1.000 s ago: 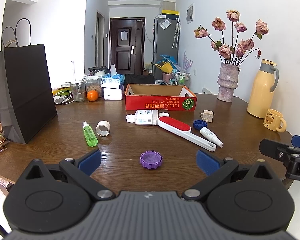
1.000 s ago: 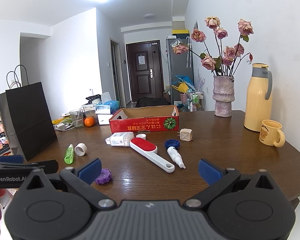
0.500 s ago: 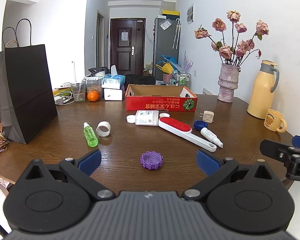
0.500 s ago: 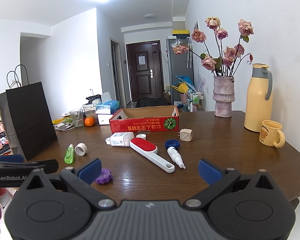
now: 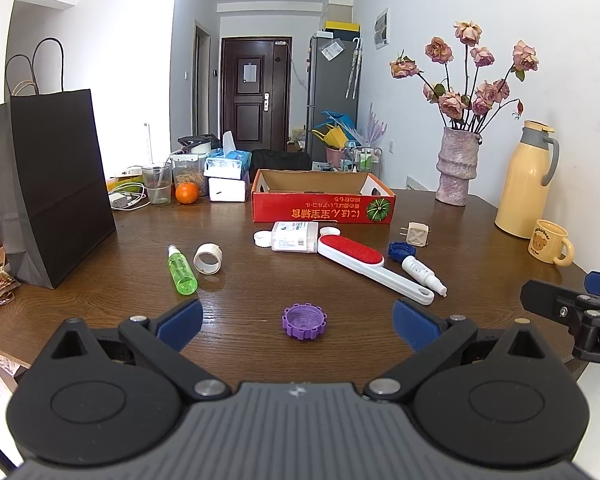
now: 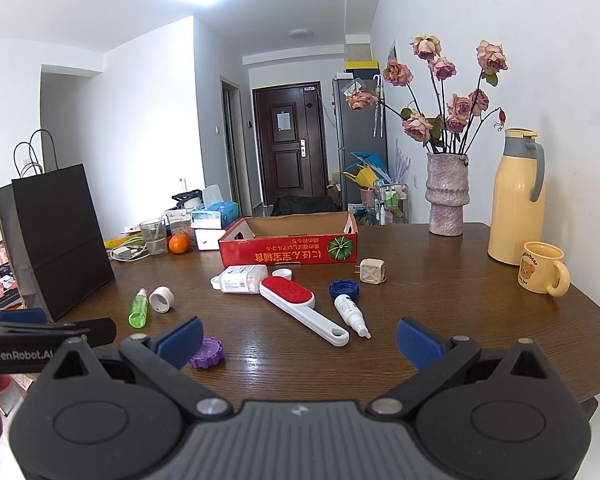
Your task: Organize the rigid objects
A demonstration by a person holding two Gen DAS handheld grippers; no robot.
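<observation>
Loose items lie on the wooden table in front of an empty red cardboard box [image 5: 323,203] [image 6: 290,247]. A purple cap [image 5: 304,321] [image 6: 207,353] lies closest, just beyond my open left gripper [image 5: 297,323]. Further out are a green spray bottle [image 5: 181,270] [image 6: 138,308], a white ring [image 5: 207,258], a white pill bottle [image 5: 294,236], a red lint brush [image 5: 374,266] [image 6: 304,309], a white dropper tube [image 5: 422,274] [image 6: 351,315], a blue cap [image 5: 399,249] and a beige plug [image 5: 416,234]. My right gripper [image 6: 299,340] hangs open above the near table edge, holding nothing.
A black paper bag [image 5: 56,184] stands at the left. Behind the box sit a glass [image 5: 157,183], an orange [image 5: 187,193] and tissue packs. On the right stand a flower vase [image 5: 456,168], a yellow thermos [image 5: 526,182] and a bear mug [image 5: 550,242].
</observation>
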